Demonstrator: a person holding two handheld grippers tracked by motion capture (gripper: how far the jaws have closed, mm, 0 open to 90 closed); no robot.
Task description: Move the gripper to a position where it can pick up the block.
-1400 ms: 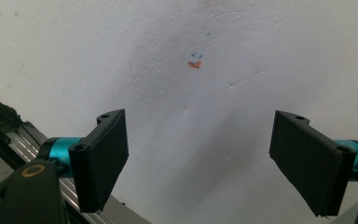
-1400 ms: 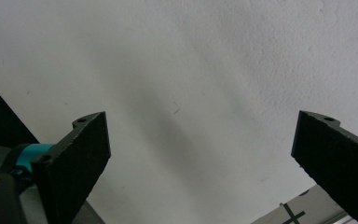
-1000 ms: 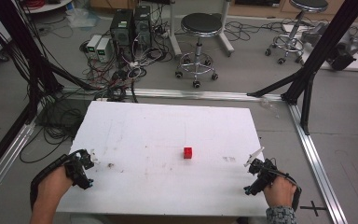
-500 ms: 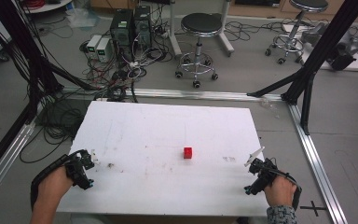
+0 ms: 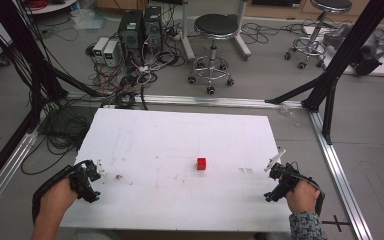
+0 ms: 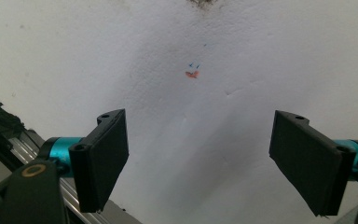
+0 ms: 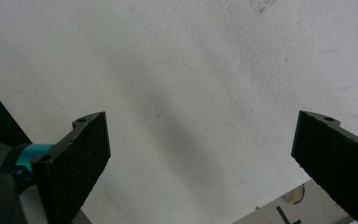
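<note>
With jaws spread and empty, the left hand-held gripper (image 5: 89, 181) and right hand-held gripper (image 5: 278, 181) are resting at the near corners of the white desk (image 5: 180, 135), seemingly ready, while a small red cube (image 5: 201, 163) is sitting between them, right of centre.

Black claws (image 6: 198, 163), teal fittings, patterned sleeve (image 5: 307, 227)

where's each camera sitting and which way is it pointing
High view: fixed above the person's side, looking forward and down on the white table with the red cube; both hands and hand-held grippers enter at the bottom.
Left gripper view: rides the left hand-held gripper, facing down at the tabletop; jaws wide apart.
Right gripper view: rides the right hand-held gripper, likewise.
Shared: all views show the white tabletop.
</note>
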